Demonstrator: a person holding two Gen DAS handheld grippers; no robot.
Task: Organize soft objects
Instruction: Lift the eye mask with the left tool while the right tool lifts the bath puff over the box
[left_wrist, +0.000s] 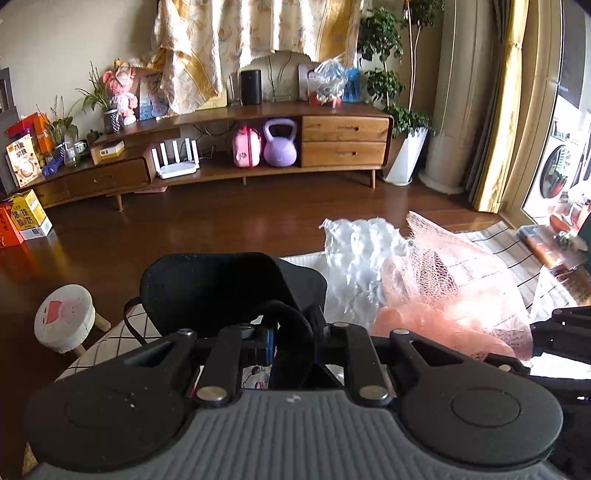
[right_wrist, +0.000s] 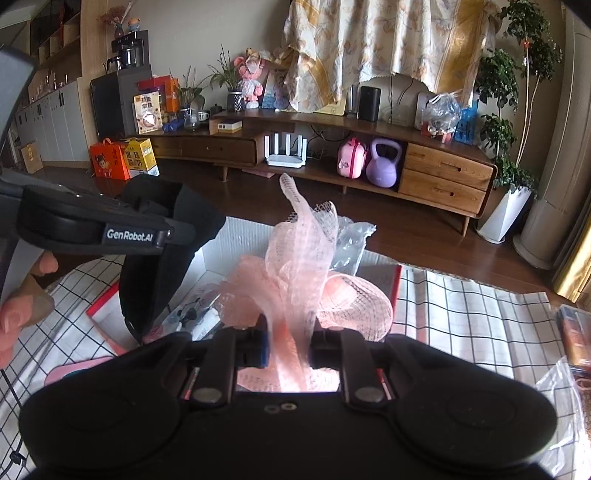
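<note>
Step in hand, as judged: both soft items are lifted over the open white box (right_wrist: 218, 258) at centre frame, ready for placing. The right gripper (right_wrist: 288, 347) is clamped on the pink mesh (right_wrist: 295, 273), which stands up at centre of the right view. The left gripper (left_wrist: 291, 332) pinches the black fabric piece (left_wrist: 221, 280), lower centre of its view. Next move likely calls for lowering each into the box, then releasing. Both grippers sit level, pointing toward the far cabinet (right_wrist: 443, 173).

Table covered by a checked cloth (right_wrist: 461, 314); a white open box (right_wrist: 236, 236) and a clear plastic bag (right_wrist: 557, 398) are laid on it.
</note>
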